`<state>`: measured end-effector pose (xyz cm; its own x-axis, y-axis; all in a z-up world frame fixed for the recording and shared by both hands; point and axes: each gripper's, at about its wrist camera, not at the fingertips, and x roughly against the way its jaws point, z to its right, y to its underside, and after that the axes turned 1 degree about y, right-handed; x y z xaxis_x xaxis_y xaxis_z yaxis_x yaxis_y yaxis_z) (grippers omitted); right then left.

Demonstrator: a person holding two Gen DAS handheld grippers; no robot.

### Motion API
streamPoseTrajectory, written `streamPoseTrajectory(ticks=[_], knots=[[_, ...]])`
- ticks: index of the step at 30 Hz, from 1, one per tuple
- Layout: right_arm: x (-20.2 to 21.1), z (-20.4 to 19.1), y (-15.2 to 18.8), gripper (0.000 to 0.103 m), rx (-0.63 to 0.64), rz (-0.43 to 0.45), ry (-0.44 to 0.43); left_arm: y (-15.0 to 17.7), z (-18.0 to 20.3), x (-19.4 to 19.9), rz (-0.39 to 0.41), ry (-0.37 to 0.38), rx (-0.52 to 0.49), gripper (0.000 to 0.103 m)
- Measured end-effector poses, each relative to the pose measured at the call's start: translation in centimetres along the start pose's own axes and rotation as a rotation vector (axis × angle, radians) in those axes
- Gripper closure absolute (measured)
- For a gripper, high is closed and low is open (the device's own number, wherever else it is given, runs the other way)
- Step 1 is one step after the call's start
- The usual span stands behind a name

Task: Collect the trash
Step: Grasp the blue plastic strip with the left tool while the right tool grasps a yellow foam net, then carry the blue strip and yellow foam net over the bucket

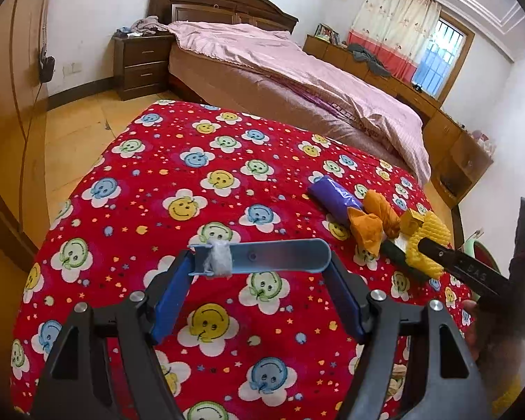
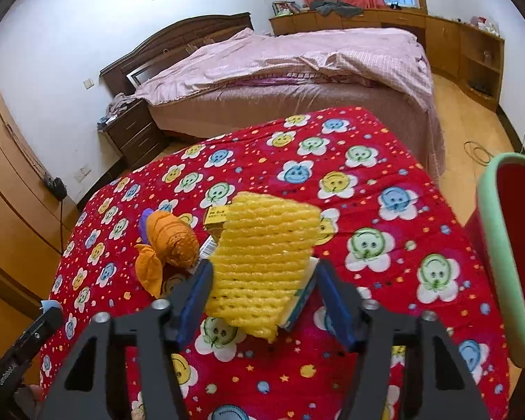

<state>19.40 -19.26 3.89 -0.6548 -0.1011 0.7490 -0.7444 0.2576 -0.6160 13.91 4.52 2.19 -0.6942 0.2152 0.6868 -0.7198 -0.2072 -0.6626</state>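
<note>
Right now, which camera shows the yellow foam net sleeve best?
The right wrist view: the yellow foam net sleeve fills the centre, its mesh texture clear. The left wrist view shows it only small, at the right, partly hidden.

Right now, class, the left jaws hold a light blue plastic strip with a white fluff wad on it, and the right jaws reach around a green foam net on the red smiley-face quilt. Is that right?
One detail is wrong: the foam net is yellow, not green, as the right wrist view shows. The light blue plastic strip with its white fluff wad and the red smiley-face quilt stand as stated.
</note>
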Motion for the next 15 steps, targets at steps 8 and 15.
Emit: streamPoseTrajectory(ticks=[8, 15], knots=[[0.5, 0.3, 1.1, 0.074, -0.008, 0.004, -0.037, 0.4, 0.2, 0.9, 0.005, 0.01, -0.007, 0.028], [2.6, 0.0, 2.7, 0.09, -0.002, 0.014, -0.076, 0.9, 0.8, 2.3, 0.01, 0.026, -0.018, 0.028]])
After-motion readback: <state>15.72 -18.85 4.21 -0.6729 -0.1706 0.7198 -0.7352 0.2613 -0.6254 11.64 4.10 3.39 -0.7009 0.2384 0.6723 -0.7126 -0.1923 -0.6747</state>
